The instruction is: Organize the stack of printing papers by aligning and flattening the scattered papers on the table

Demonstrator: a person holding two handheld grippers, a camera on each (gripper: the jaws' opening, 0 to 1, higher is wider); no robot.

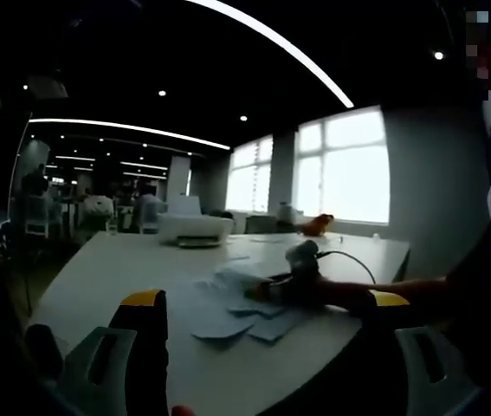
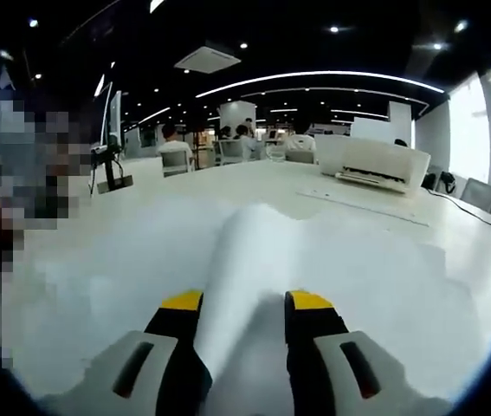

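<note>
Left gripper view: the scattered papers (image 1: 241, 308) lie in a loose, overlapping pile near the middle of the white desk (image 1: 124, 269), edges out of line. The right tool (image 1: 301, 273) enters from the right, held by a person's arm, and rests at the right edge of that pile with a cable looping away behind it. A white printer (image 1: 195, 228) stands at the far side of the desk. An orange object (image 1: 317, 224) sits at the far right by the windows (image 1: 340, 165); the view is too dim to identify it.

Right gripper view: a single sheet (image 2: 245, 277) is seen close up, bowed upward into a rounded ridge that runs away from the camera over the desk (image 2: 98, 260). The same printer (image 2: 375, 160) stands far right. A monitor (image 2: 111, 130) on a stand occupies the far left. Seated people (image 2: 176, 147) appear at desks beyond.

Obstructions: the raised ridge of the sheet hides the desk surface directly behind it.

Tool state: the left tool (image 1: 262, 316) is held above the near edge of the desk, jaws spread wide, gripping nothing. The right tool (image 2: 245, 303) has its jaws drawn in narrowly, one on each side of the sheet's near end, pinching it between them.
</note>
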